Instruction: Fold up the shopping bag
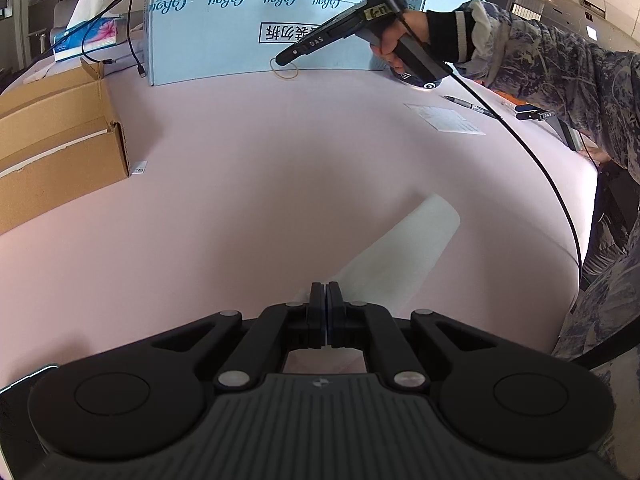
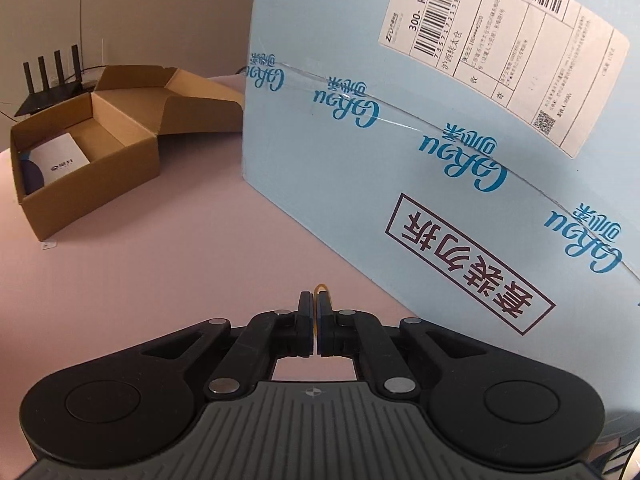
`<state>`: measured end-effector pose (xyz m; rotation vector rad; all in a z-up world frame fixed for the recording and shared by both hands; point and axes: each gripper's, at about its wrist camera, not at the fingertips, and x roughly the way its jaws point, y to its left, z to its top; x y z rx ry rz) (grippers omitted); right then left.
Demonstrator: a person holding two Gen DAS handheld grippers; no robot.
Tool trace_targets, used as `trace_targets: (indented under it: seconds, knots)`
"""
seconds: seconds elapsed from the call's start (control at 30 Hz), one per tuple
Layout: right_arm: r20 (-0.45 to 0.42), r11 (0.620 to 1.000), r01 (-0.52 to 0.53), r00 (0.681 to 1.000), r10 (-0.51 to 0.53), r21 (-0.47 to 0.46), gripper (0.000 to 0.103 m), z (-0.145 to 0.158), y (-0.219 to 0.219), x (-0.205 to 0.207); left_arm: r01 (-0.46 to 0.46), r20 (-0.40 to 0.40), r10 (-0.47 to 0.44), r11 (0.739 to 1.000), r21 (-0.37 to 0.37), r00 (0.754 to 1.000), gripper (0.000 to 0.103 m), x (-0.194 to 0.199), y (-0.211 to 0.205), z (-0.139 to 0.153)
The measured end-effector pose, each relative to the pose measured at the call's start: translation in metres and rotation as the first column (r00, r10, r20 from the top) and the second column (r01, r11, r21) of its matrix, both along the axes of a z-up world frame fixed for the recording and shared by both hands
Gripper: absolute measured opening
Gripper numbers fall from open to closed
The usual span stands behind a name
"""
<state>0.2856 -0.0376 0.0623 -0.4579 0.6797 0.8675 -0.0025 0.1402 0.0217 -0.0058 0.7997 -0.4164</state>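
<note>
Bag: white, folded into a narrow strip on the pink table, one end pinched in the shut left gripper, apparently to keep the folds from springing open. Rubber band: yellow loop clamped between the closed jaws of the right gripper beside the blue box, likely meant to bind the bundle. Brown carton: open, well apart.
</note>
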Motion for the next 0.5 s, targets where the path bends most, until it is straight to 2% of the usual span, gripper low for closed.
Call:
trace_targets:
  seconds: [0.13, 0.27, 0.37, 0.5]
  knots:
    - [-0.073, 0.997, -0.010, 0.997, 0.016, 0.070, 0.002, 0.011, -0.040, -0.047, -0.010, 0.005, 0.010, 1.000, 0.003, 1.000, 0.001, -0.001, -0.001, -0.001]
    - [-0.141, 0.989, -0.042, 0.988, 0.061, 0.139, 0.002, 0.021, -0.051, -0.089, -0.019, 0.017, 0.019, 1.000, 0.020, 1.000, 0.001, -0.003, -0.004, -0.001]
    - [-0.244, 0.974, -0.037, 0.965, 0.093, 0.224, 0.002, 0.019, -0.063, -0.128, -0.018, 0.026, 0.017, 0.999, 0.035, 1.000, 0.001, -0.003, -0.006, -0.001]
    - [-0.342, 0.949, -0.033, 0.929, 0.145, 0.312, 0.002, 0.014, -0.060, -0.151, -0.015, 0.034, 0.014, 0.999, 0.045, 0.999, 0.001, -0.004, -0.007, -0.001]
